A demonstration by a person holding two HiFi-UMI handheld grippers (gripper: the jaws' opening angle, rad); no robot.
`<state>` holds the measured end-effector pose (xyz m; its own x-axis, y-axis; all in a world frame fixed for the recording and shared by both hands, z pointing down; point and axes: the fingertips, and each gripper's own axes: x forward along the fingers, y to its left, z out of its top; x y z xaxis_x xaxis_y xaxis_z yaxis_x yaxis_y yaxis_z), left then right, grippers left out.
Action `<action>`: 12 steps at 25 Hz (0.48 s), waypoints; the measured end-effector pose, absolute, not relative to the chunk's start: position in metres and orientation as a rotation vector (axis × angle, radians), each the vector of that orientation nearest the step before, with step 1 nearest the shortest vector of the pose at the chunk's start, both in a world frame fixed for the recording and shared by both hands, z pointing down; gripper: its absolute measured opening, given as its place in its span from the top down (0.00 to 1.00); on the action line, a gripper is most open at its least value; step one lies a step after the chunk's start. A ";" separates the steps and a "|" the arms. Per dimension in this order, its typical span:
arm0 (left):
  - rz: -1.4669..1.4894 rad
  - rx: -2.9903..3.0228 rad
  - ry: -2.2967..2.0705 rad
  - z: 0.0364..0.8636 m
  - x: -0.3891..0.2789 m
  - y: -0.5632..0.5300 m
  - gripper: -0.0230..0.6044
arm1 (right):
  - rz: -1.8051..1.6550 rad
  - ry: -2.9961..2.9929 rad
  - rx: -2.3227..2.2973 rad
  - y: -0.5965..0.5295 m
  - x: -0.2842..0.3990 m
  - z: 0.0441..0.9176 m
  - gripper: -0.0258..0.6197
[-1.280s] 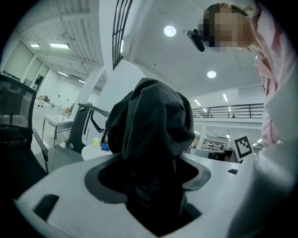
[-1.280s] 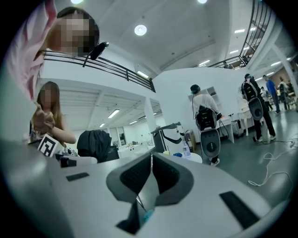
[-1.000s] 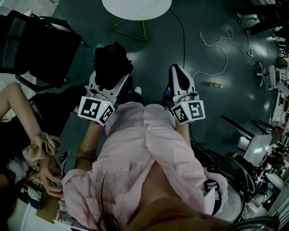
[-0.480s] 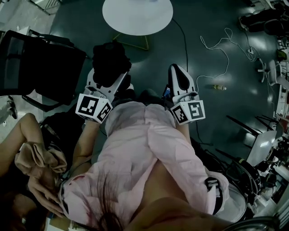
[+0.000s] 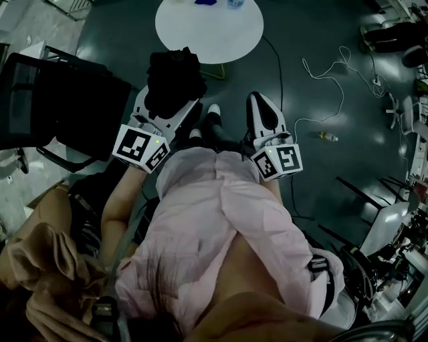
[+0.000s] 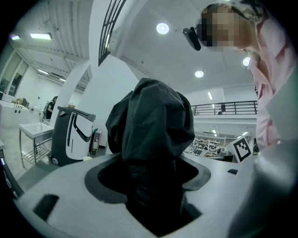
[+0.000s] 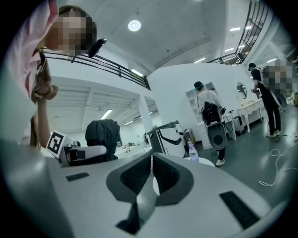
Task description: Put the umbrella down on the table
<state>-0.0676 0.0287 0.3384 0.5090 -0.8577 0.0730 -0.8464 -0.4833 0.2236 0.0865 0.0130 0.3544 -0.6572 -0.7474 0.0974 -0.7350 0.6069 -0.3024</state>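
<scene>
My left tool (image 6: 156,195) is clamped on the black umbrella (image 6: 153,121), which fills the gap between its jaws. My right tool (image 5: 259,107) has its jaws pressed together, empty. Both tools point forward, side by side, my left forearm (image 5: 119,204) bare.

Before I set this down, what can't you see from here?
- Gripped end of the umbrella: left gripper view, sunk inside the left gripper; head view, too dark.
- Things on the table: head view, cut off by the top edge.
- Table: left gripper view, hidden behind the umbrella.
</scene>
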 end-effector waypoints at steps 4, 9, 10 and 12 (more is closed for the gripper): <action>-0.093 2.568 -1.405 0.333 -0.067 -0.010 0.46 | -0.448 2.847 -1.210 -0.023 0.074 0.356 0.91; 0.008 2.625 -1.348 0.339 -0.056 -0.052 0.46 | -0.398 2.832 -1.225 -0.068 0.086 0.351 0.91; 0.012 2.610 -1.351 0.345 -0.055 -0.057 0.46 | -0.394 2.822 -1.230 -0.075 0.088 0.350 0.91; -0.003 2.558 -1.385 0.359 -0.056 -0.066 0.46 | -0.390 2.806 -1.228 -0.087 0.089 0.351 0.91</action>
